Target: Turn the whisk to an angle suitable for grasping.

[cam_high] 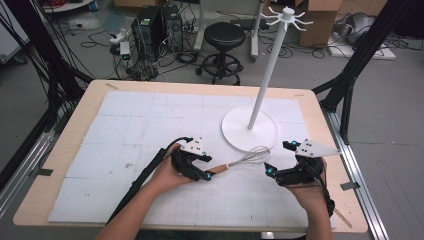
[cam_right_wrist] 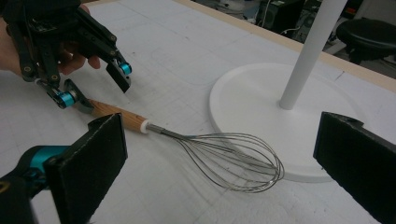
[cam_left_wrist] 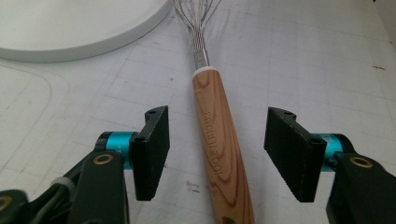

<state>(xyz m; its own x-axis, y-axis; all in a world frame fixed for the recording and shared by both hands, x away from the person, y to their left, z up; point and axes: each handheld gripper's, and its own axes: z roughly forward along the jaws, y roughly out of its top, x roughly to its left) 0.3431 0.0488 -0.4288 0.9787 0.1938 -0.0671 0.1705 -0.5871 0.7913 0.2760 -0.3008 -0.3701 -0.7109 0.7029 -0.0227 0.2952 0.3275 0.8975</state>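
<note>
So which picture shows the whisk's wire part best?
The right gripper view: the whisk lies whole there, its wire loops spread out large beside the white stand base. The left gripper view shows mostly the wooden handle and just the start of the wires. The high view shows the whisk small and thin.

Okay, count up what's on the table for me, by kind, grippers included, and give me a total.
Whisks: 1, the wooden-handled whisk lying on the mat
Stands: 1, the white hook stand
Grippers: 2, the left gripper with its jaws astride the whisk handle, and the right gripper, open
Total: 4
</note>
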